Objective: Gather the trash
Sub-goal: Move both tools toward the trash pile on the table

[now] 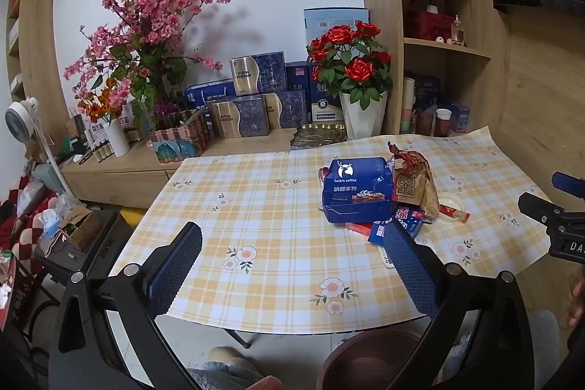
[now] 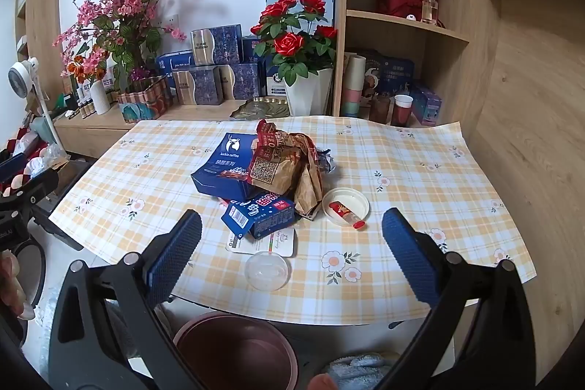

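both jaws gape, empty, above the trash pile [image 2: 270,178].

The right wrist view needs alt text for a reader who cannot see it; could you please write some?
An open right claw hovers above a pile of trash on a yellow checked tablecloth: a blue coffee box, crumpled brown paper bag, smaller blue box, white lid and clear lid. A brown bin sits below the table edge.
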`<action>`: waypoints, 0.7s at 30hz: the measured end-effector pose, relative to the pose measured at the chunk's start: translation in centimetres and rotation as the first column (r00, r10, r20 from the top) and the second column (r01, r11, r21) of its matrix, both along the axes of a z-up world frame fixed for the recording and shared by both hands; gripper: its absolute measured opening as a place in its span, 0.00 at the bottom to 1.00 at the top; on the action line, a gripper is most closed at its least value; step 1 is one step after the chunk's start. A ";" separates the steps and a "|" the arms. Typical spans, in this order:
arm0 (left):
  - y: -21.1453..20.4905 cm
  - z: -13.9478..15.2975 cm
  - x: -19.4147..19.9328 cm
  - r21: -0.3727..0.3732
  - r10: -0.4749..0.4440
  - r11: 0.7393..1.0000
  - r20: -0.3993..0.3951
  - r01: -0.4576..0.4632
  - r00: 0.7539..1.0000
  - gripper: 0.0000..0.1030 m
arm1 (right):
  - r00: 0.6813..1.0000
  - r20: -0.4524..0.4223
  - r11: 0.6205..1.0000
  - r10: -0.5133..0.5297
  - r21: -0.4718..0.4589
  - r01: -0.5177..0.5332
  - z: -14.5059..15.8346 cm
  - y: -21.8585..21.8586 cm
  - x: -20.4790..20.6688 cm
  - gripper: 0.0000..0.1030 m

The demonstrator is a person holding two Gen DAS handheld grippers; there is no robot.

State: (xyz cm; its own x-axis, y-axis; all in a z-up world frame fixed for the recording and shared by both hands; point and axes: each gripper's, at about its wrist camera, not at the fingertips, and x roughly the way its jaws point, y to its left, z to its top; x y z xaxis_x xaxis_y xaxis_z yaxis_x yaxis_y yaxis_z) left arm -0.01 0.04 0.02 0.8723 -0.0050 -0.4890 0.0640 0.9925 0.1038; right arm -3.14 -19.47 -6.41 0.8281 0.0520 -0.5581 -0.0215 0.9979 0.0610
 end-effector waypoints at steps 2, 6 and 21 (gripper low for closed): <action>0.0 0.0 0.0 -0.001 0.002 1.000 0.000 -0.001 1.000 0.95 | 1.000 0.001 1.000 0.000 -0.002 0.000 0.1 -0.5 0.2 0.94; 0.0 0.0 0.0 -0.003 -0.002 1.000 -0.008 0.002 1.000 0.95 | 1.000 -0.002 1.000 -0.003 0.003 0.003 0.0 -0.2 0.2 0.94; 1.6 -0.1 0.4 -0.115 -0.026 0.993 0.037 0.030 0.999 0.95 | 1.000 -0.008 1.000 0.005 0.002 -0.005 -0.4 0.6 0.5 0.95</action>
